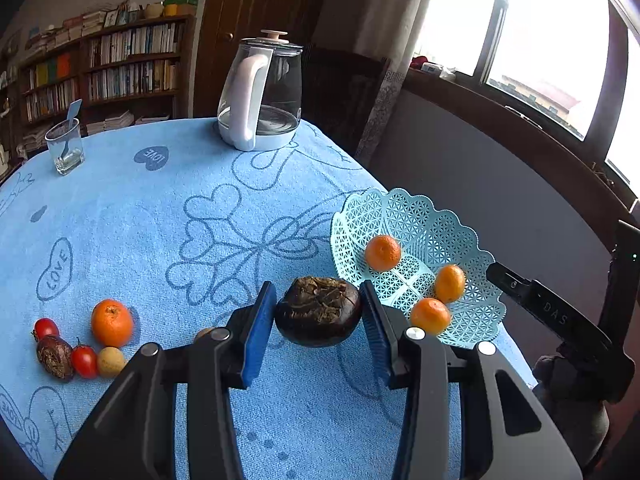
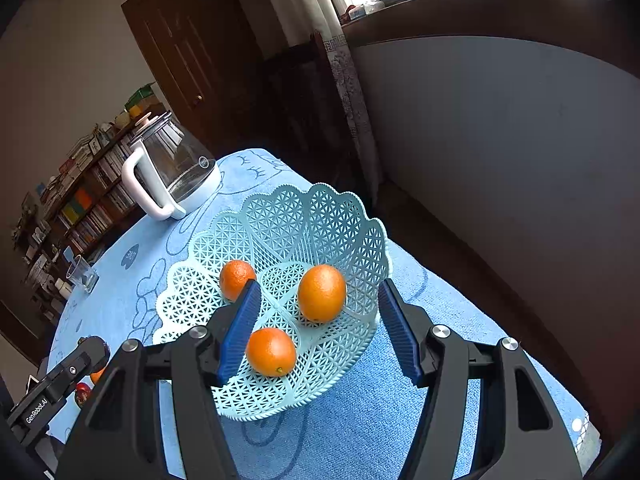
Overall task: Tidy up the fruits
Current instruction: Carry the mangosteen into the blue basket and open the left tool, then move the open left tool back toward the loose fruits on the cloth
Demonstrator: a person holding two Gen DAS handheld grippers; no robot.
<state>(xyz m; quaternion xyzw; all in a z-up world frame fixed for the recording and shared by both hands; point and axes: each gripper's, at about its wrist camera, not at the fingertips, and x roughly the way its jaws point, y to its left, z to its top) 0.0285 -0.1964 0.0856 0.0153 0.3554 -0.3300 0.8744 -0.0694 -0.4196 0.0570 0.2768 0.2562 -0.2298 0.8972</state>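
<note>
Left gripper (image 1: pixel 319 316) is clamped on a dark chestnut (image 1: pixel 318 312), both blue pads against its sides, lifted clear of the cloth (image 1: pixel 160 208) and held just beside the basket's (image 1: pixel 420 216) near rim; likely mid-carry for a drop into it. Right gripper (image 2: pixel 318 328) is released, nothing pinched: its jaws straddle the basket's near side, 1 finger inside over the mesh, the other outside the rim, probably parked after a drop or steadying the basket, can't tell which. Basket sits at the table's right edge, close to the near corner, and holds 3 oranges: 1 at the back-left (image 2: pixel 236 278), 1 right of centre (image 2: pixel 322 292), 1 at the front (image 2: pixel 271 352). Grouping citrus there looks deliberate, so whether the chestnut belongs with them is a judgement call. Still loose near the left edge of the table: 1 orange (image 1: pixel 112 322), 2 tomatoes (image 1: pixel 46 327) (image 1: pixel 84 361), a second chestnut (image 1: pixel 54 356), a small yellowish fruit (image 1: pixel 111 360); another pale round thing is half hidden behind the left finger. Kettle (image 1: pixel 262 92) stands at the far edge, glass (image 1: pixel 66 148) with a spoon at the far-left, both out of the work path. Readable text: "LOVE" in hearts on the cloth, "GenRobot.AI" on the left gripper's body in the right view, "DAS" on the right gripper in the left view. Kettle logo is too small to read.
</note>
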